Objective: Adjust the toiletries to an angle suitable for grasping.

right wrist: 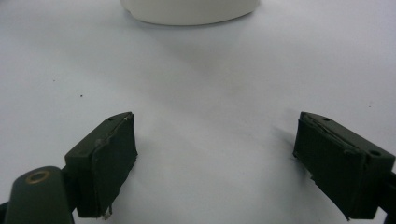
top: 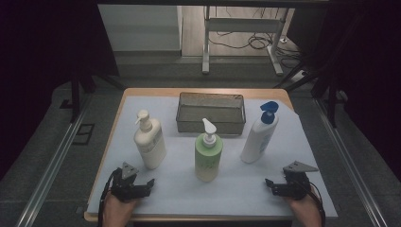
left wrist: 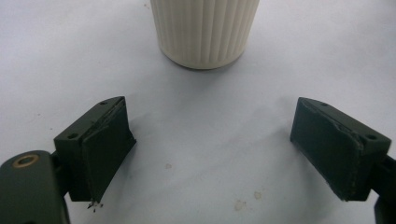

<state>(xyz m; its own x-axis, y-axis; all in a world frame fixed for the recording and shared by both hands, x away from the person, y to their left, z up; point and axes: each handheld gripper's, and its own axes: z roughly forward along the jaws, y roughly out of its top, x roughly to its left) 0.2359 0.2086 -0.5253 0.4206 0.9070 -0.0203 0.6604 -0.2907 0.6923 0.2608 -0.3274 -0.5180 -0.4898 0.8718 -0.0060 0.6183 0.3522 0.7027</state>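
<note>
Cream pump bottle (top: 150,142) stands just ahead of our L gripper (top: 142,185), jaws wide, empty. R gripper (top: 279,185) also wide, white bottle (top: 257,137) ahead. Risk: tall btls, we nudge one w/ jaw, it tips.

Cream bottle (left wrist: 204,32) standing ahead of left jaws; white bottle (right wrist: 189,10) blocking ahead of right jaws; bare counter (left wrist: 210,154) lying between.
</note>
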